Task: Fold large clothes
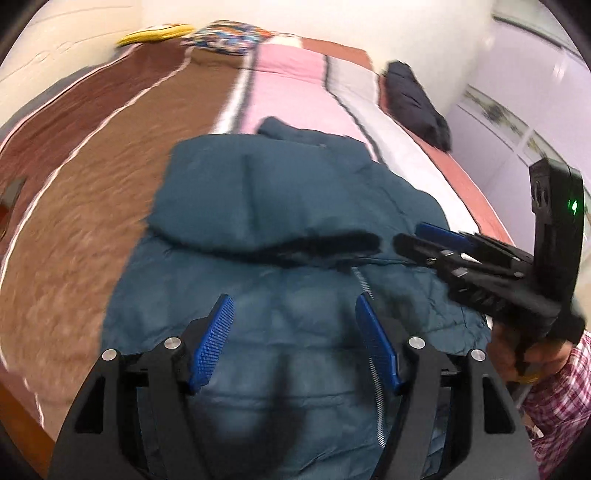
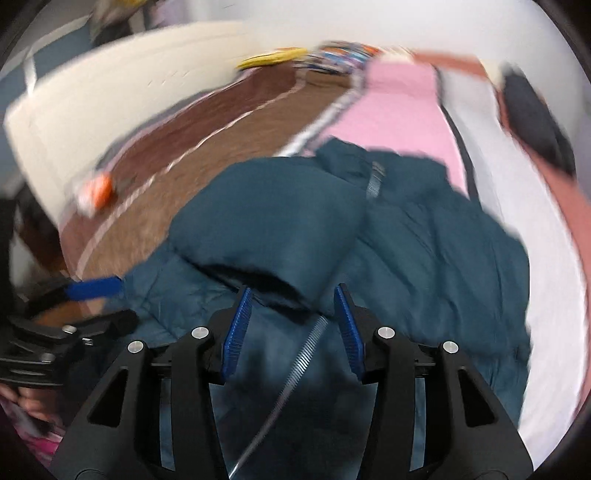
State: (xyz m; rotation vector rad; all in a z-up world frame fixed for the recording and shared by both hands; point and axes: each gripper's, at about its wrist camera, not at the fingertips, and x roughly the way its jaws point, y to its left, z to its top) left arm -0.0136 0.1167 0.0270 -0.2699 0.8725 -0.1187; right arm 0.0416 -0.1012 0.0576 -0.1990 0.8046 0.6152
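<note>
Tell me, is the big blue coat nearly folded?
Partly. The teal jacket lies on the striped bed cover, its hood folded down over the body. Both the left gripper and right gripper hover with open jaws, holding nothing. The rumpled right side still needs folding in.

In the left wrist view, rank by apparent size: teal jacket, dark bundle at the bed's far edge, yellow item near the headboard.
1. Teal jacket, by far the largest, though closest to the camera.
2. Dark bundle.
3. Yellow item, smallest, but farthest and blurred, so true size is unsure.
</note>
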